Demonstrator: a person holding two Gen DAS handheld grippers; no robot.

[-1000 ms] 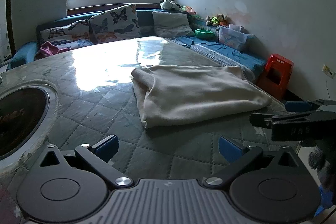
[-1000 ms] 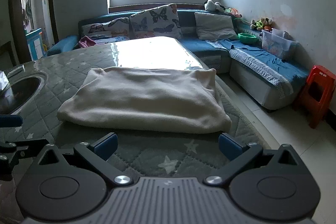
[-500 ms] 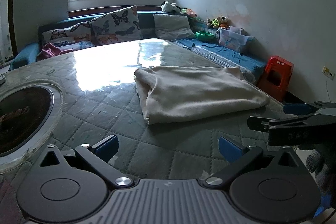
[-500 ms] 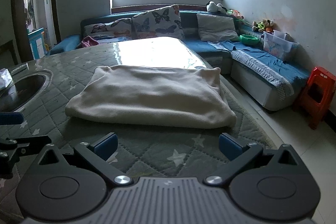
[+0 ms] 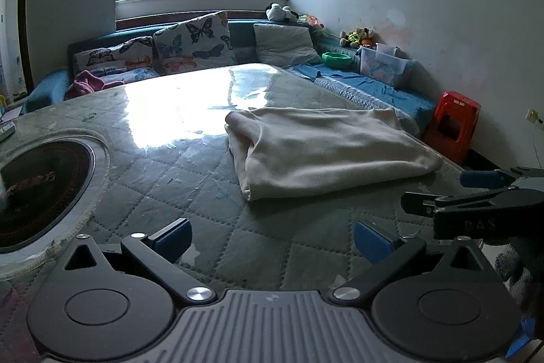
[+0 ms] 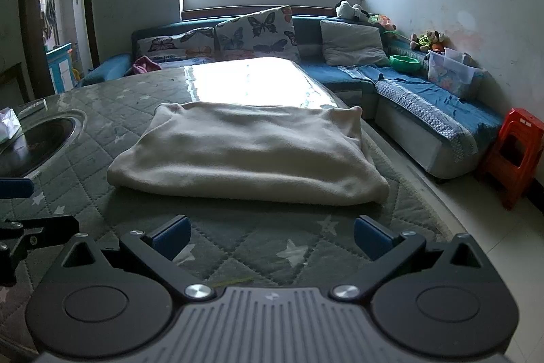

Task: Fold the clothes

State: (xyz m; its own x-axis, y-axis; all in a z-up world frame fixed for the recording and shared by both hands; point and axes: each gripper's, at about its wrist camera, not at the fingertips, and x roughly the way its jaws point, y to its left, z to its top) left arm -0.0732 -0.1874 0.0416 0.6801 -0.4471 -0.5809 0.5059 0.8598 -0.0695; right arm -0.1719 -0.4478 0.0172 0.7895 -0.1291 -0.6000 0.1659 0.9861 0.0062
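A cream folded garment (image 5: 326, 148) lies flat on the green quilted table (image 5: 190, 182); it also shows in the right wrist view (image 6: 248, 155). My left gripper (image 5: 272, 240) is open and empty, short of the garment's near left corner. My right gripper (image 6: 270, 235) is open and empty, just short of the garment's near edge. The right gripper's fingers (image 5: 476, 189) show at the right of the left wrist view. The left gripper's fingers (image 6: 20, 193) show at the left edge of the right wrist view.
A round dark inset (image 5: 34, 186) sits in the table at the left. A blue corner sofa (image 6: 408, 104) with butterfly cushions (image 6: 258, 31) runs behind and to the right. A red plastic stool (image 6: 513, 155) stands on the floor at the right, and a clear bin (image 6: 448, 72) rests on the sofa.
Both grippers have drawn back a little from the garment and risen slightly. The garment has not moved. Both stay open.
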